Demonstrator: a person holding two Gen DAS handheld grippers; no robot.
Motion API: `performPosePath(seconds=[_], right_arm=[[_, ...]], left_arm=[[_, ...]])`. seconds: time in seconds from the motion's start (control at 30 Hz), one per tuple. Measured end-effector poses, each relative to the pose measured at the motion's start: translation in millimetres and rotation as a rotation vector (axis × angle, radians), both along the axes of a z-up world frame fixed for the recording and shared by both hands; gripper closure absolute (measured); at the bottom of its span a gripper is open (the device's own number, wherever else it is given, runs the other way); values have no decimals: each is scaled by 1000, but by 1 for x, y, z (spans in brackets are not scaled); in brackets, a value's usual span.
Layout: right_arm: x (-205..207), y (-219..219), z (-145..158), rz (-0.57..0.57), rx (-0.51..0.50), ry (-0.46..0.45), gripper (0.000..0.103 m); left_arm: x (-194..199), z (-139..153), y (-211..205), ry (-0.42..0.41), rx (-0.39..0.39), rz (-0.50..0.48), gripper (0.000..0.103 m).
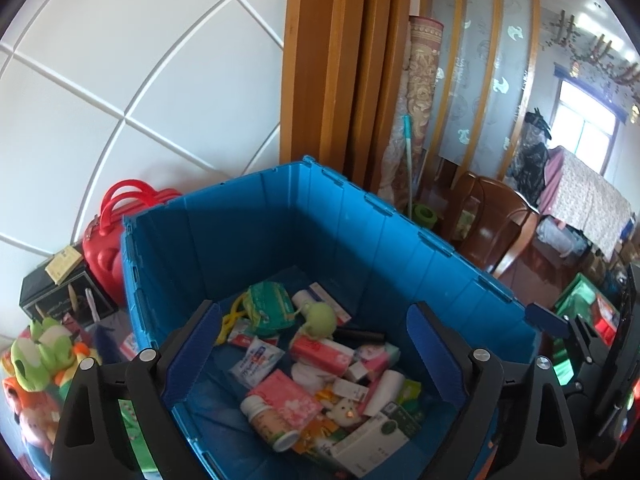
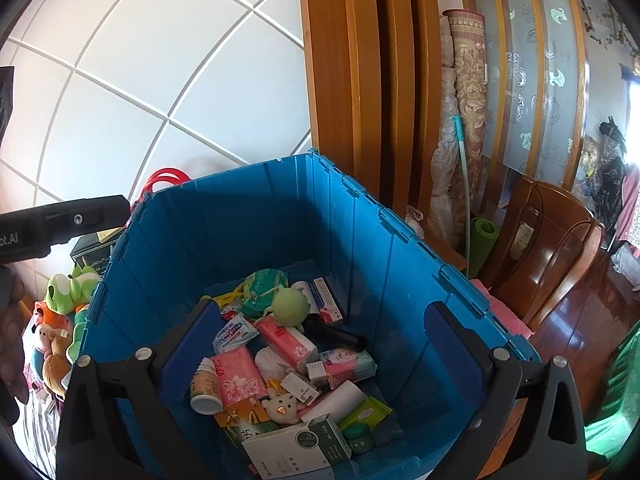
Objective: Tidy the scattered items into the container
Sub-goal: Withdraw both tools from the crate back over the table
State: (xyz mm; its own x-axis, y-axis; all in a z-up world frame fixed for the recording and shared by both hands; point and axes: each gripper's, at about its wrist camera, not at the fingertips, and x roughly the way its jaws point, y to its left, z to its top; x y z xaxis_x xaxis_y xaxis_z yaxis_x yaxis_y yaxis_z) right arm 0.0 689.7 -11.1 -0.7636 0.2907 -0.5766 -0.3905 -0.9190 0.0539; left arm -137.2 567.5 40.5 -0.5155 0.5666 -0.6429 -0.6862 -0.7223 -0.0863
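Observation:
A deep blue plastic crate [image 1: 344,216] fills both views [image 2: 280,216]. On its floor lie several small items: pink tissue packs [image 1: 294,398], a white pill bottle [image 1: 268,424], a green plush ball [image 1: 320,318], a black tube [image 2: 336,334], a white-and-green box [image 2: 296,450] and a small white plush [image 2: 282,400]. My left gripper [image 1: 314,340] is open and empty above the crate's near side. My right gripper [image 2: 324,334] is open and empty, also over the crate. The left gripper's black body [image 2: 60,228] shows at the left edge of the right wrist view.
Plush toys [image 1: 36,356] lie heaped left of the crate, beside a black box [image 1: 60,296] and a red bag [image 1: 108,236]. A white tiled wall stands behind. Wooden door frames [image 1: 332,60], rolled mats [image 2: 468,120] and a wooden chair [image 2: 552,248] stand to the right.

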Motion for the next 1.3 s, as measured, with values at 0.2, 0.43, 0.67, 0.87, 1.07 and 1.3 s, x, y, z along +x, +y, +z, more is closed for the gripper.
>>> performPosePath(seconds=[0.2, 0.43, 0.67, 0.87, 1.07, 1.3], right_arm=[[-5, -22, 4, 37, 10, 4, 0], [-18, -62, 8, 110, 17, 12, 0], [-40, -125, 11, 221, 31, 18, 0], [-62, -191, 6, 323, 42, 4, 0], [-79, -250, -5, 404, 47, -25, 0], [-91, -303, -19, 465, 44, -62, 0]], left_arm=[[-2, -1, -29, -14, 17, 39, 1], [-5, -5, -87, -25, 28, 113, 1], [-12, -29, -179, -64, 14, 251, 1], [-17, -58, -269, -113, 7, 375, 1], [-13, -89, -347, -160, -17, 469, 1], [-12, -110, -414, -194, -37, 542, 1]])
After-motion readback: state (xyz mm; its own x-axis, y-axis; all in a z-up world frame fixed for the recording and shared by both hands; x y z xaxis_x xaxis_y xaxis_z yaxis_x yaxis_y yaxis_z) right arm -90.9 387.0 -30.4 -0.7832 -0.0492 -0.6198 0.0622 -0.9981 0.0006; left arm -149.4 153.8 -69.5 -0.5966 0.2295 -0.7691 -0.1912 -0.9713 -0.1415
